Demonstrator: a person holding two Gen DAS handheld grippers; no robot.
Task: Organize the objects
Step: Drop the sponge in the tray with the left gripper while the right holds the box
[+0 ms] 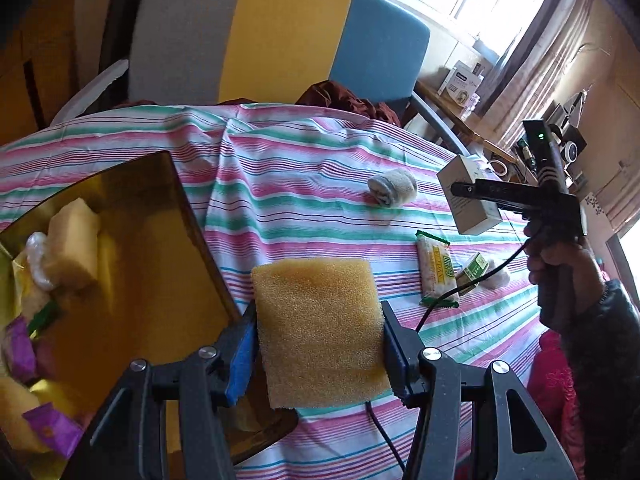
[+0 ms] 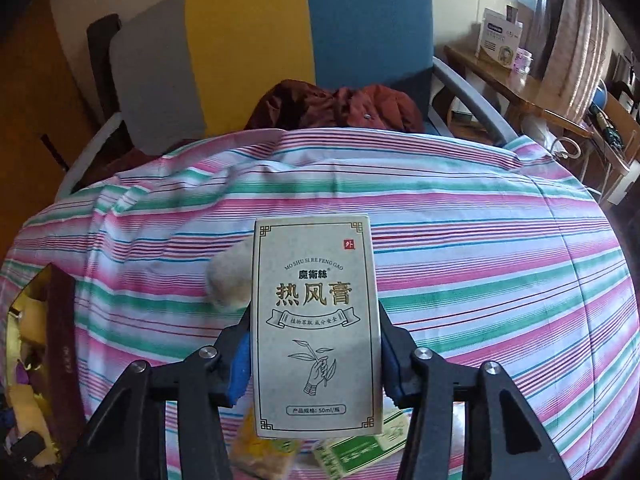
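Note:
My left gripper (image 1: 320,344) is shut on a yellow sponge (image 1: 320,332), held above the striped tablecloth (image 1: 304,184) beside a gold-lined box (image 1: 160,264). That box holds another sponge (image 1: 74,248), purple packets (image 1: 18,348) and other items. My right gripper (image 2: 316,344) is shut on a pale carton with Chinese print (image 2: 316,320), held upright above the cloth. In the left wrist view the right gripper (image 1: 476,200) and its carton (image 1: 466,196) are at the right. On the cloth lie a rolled grey sock (image 1: 393,189), a snack packet (image 1: 435,268) and a small green box (image 1: 474,272).
A grey, yellow and blue chair (image 1: 280,36) stands behind the table with a dark red garment (image 2: 340,108) on its seat. A wooden desk with boxes (image 2: 500,40) is at the back right. A black cable (image 1: 452,292) trails over the cloth.

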